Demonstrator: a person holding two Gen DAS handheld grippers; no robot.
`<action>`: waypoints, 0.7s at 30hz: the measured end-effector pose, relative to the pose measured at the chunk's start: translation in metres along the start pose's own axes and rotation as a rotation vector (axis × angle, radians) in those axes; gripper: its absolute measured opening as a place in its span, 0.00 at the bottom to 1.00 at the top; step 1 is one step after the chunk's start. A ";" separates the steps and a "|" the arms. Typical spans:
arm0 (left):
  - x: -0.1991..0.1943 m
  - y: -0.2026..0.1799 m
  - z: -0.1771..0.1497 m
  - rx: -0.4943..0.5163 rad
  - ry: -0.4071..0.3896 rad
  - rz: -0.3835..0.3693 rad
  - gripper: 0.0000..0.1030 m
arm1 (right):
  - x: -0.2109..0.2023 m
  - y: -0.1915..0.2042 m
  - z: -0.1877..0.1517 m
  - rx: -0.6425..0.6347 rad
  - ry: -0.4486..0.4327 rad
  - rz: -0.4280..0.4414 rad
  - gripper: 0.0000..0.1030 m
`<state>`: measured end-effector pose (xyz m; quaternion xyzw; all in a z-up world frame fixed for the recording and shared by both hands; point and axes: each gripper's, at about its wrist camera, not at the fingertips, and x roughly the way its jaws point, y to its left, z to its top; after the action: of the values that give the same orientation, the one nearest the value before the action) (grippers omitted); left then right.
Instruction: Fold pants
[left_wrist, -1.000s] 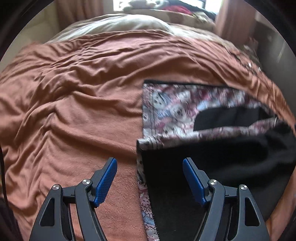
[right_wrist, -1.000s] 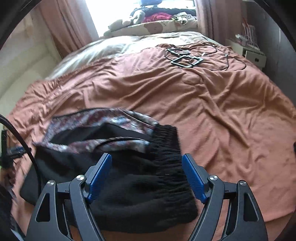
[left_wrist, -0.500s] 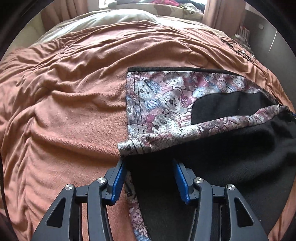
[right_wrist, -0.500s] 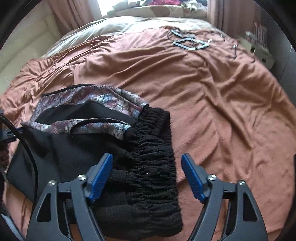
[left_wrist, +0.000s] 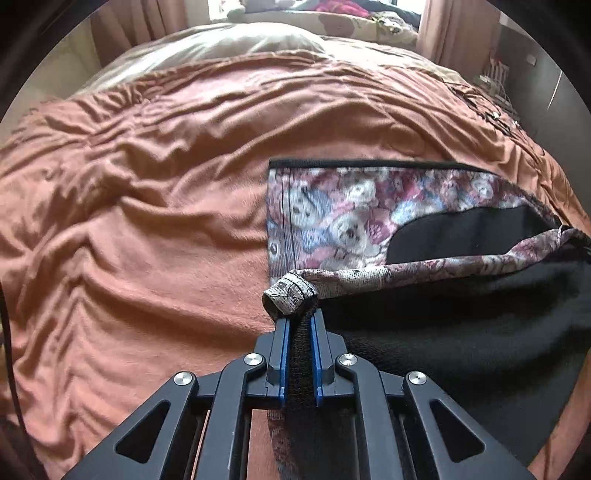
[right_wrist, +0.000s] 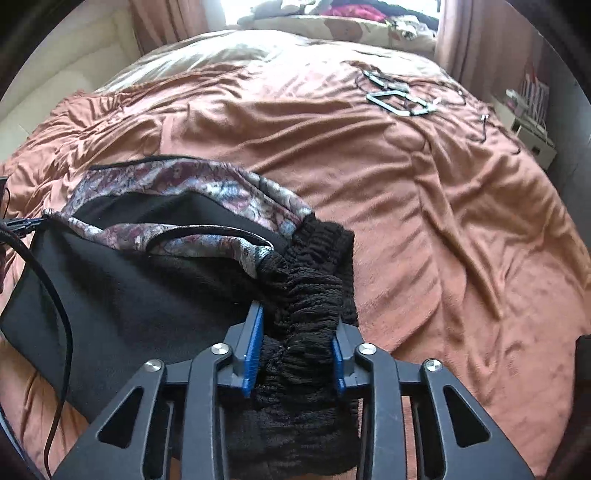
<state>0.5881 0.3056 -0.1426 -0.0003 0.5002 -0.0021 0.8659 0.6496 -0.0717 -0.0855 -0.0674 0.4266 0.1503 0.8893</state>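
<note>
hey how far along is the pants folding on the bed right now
Done: the black pants with teddy-bear print lining lie on the rust-coloured bedspread, legs apparently stacked. In hand: the left gripper has just closed on the leg-end hem, the right gripper on the gathered black waistband. Left: the fold bringing the ends together, not yet begun.

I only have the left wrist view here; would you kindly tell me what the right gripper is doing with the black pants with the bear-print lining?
Observer: The right gripper has just been closing and now presses on the bunched black elastic waistband of the pants.
Operator: Thank you. Is anything lying beyond that end?
Observer: Yes, some flat metal frames with thin dark cables lie on the rust-orange bedspread, far up the bed, apart from the pants.
Operator: And my left gripper?
Observer: In the right wrist view only its tip shows, at the far hem.
</note>
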 end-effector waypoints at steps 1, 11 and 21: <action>-0.005 -0.002 0.002 0.009 -0.002 0.012 0.11 | -0.003 -0.001 0.000 0.001 -0.008 -0.003 0.25; -0.017 0.002 0.046 0.005 -0.023 0.113 0.11 | -0.014 0.011 0.008 0.023 -0.058 -0.061 0.25; 0.032 0.006 0.080 -0.030 -0.013 0.152 0.10 | 0.022 0.006 0.037 0.078 -0.053 -0.096 0.25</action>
<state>0.6731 0.3117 -0.1303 0.0245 0.4933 0.0712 0.8666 0.6882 -0.0520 -0.0790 -0.0491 0.4048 0.0924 0.9084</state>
